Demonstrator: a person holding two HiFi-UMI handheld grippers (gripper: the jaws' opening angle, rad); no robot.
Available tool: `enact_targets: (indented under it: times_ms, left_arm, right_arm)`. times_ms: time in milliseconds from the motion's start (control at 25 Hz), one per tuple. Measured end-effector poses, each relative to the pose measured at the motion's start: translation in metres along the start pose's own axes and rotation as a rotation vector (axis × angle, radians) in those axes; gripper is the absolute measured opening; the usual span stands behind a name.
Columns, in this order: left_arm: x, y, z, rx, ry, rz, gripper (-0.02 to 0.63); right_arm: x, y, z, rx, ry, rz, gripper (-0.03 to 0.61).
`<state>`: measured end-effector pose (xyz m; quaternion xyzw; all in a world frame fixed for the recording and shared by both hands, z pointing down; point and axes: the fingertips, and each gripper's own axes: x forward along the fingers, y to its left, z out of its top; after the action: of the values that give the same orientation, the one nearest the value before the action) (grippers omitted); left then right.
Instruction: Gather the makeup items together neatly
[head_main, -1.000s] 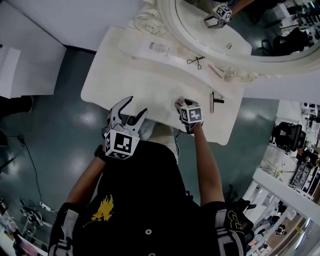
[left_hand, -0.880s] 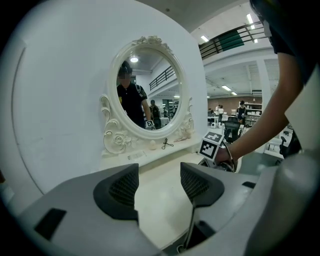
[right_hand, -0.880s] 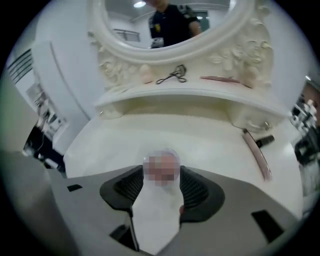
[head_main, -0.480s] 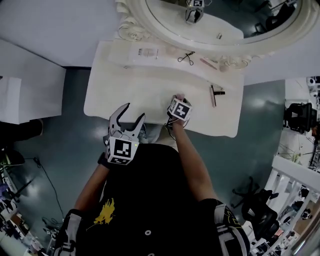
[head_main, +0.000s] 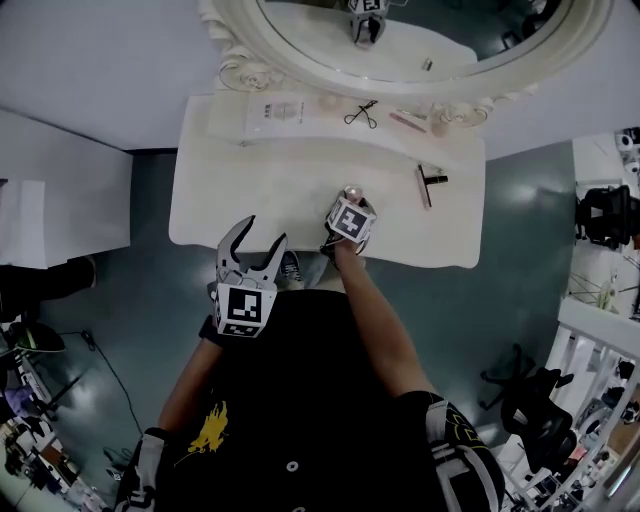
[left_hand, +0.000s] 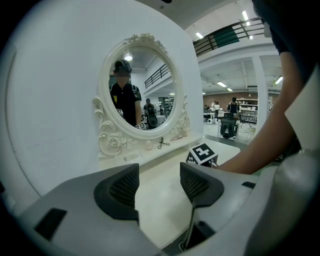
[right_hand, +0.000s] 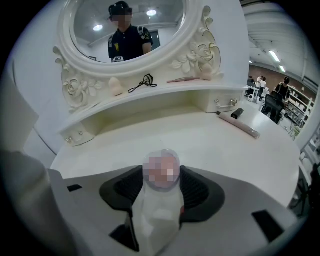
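As right tool grips it, bottle between jaws

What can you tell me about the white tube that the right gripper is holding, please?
The white tube looks like soft, matte plastic, flattened toward its near end, topped by a clear rounded cap that points away toward the mirror. It sits clamped between the right gripper's jaws, one dark pad pressing each side, over the white tabletop. Whether it touches the tabletop cannot be told.
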<state>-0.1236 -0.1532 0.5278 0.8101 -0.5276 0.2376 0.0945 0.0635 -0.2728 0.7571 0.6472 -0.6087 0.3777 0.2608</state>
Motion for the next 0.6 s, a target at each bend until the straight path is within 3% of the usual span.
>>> enact_targets:
  times_ms: [320,400,600]
  left_arm:
    - [0.0,0.001,0.008,0.03,0.001,-0.011,0.264]
    - [0.001,0.003,0.007,0.036,0.003,-0.013,0.264]
    - [0.006,0.003,0.006,0.018,0.009,-0.017,0.264]
  right_arm:
    - [0.002,0.006,-0.004,-0.037,-0.023,0.034,0.276]
    - [0.0,0.01,-0.003,-0.052,-0.028,0.06,0.31]
    - [-0.035,-0.017,0.005,-0.195,-0.117,0.091,0.301]
